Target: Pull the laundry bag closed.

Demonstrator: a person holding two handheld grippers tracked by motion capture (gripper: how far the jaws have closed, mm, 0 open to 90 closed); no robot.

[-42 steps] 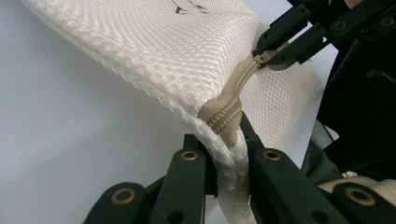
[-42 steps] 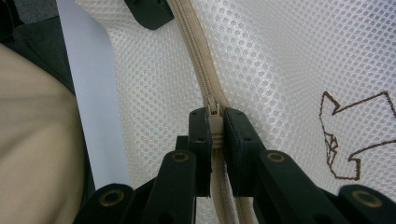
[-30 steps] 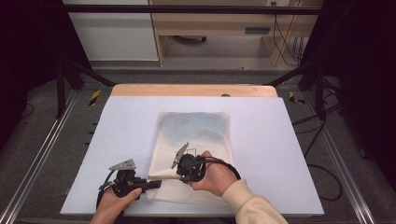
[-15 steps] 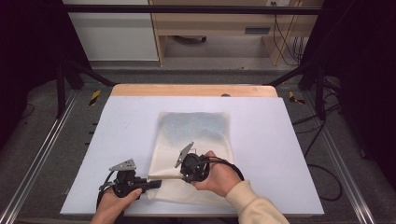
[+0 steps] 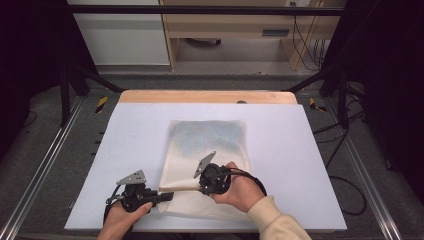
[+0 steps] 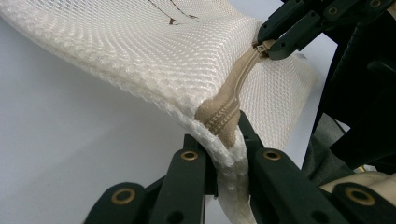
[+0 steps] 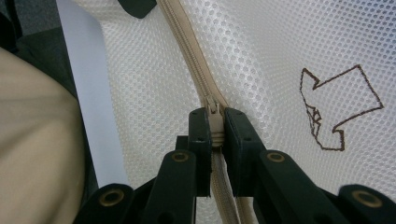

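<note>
Right gripper [image 7: 215, 126]: clamped on zipper pull [image 7: 214, 108]. Left gripper [image 6: 229, 149]: clamped on mesh bag [image 5: 207, 150] corner at zipper [image 6: 243, 79] end. Bag lies flat on worktop [image 5: 300, 150], near edge lifted. Judgement: grips set, zipper travel apparently early, most of its run left.

I noted a white desk [image 5: 130, 150] with a wooden far edge [image 5: 207, 96], flanked by metal rails [image 5: 45, 165], cables [image 5: 345, 195] trailing on the grey floor [image 5: 380, 165].
</note>
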